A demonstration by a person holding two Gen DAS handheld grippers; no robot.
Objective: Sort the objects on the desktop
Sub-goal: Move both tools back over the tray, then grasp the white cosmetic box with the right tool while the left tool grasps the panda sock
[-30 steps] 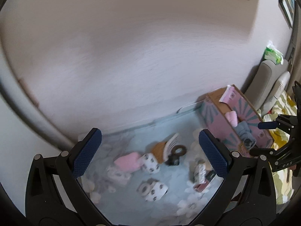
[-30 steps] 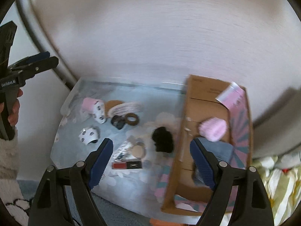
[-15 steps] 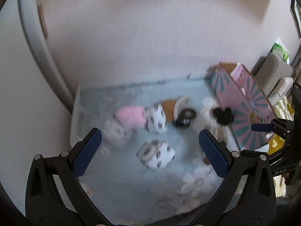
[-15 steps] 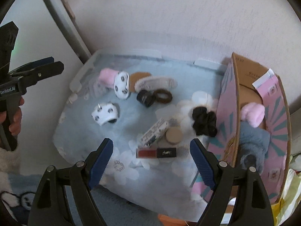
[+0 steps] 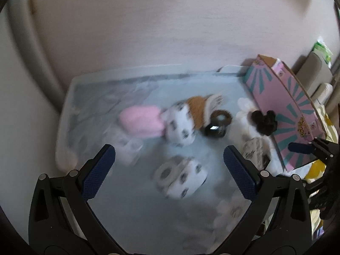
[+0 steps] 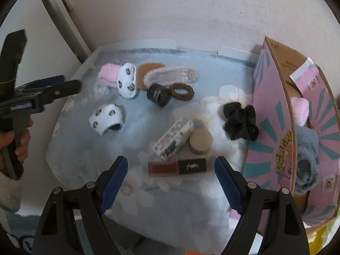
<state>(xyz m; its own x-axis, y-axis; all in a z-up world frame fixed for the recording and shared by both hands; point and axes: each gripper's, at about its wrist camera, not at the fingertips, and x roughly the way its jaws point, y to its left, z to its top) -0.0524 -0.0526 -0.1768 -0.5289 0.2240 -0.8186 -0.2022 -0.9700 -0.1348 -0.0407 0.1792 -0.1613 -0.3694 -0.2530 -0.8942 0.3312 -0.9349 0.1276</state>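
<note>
Sorting partly done: pink pouf (image 6: pixel 300 111) and grey fluffy item (image 6: pixel 306 148) lie in the box (image 6: pixel 274 140) at the counter's right edge. Socks (image 6: pixel 106 121), lipstick (image 6: pixel 177 165), scrunchie (image 6: pixel 241 120) remain out. Left claw (image 5: pixel 169 165) and right claw (image 6: pixel 171 179) both released, empty.

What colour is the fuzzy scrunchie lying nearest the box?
Black fuzzy scrunchie; clearest in the right wrist view.

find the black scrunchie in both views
Left wrist: black scrunchie at right of centre, touching the pink box.
Right wrist: black scrunchie right of centre, against the same pink box.
Shared landmark: the brown hair tie, to the scrunchie's left in both.
</note>
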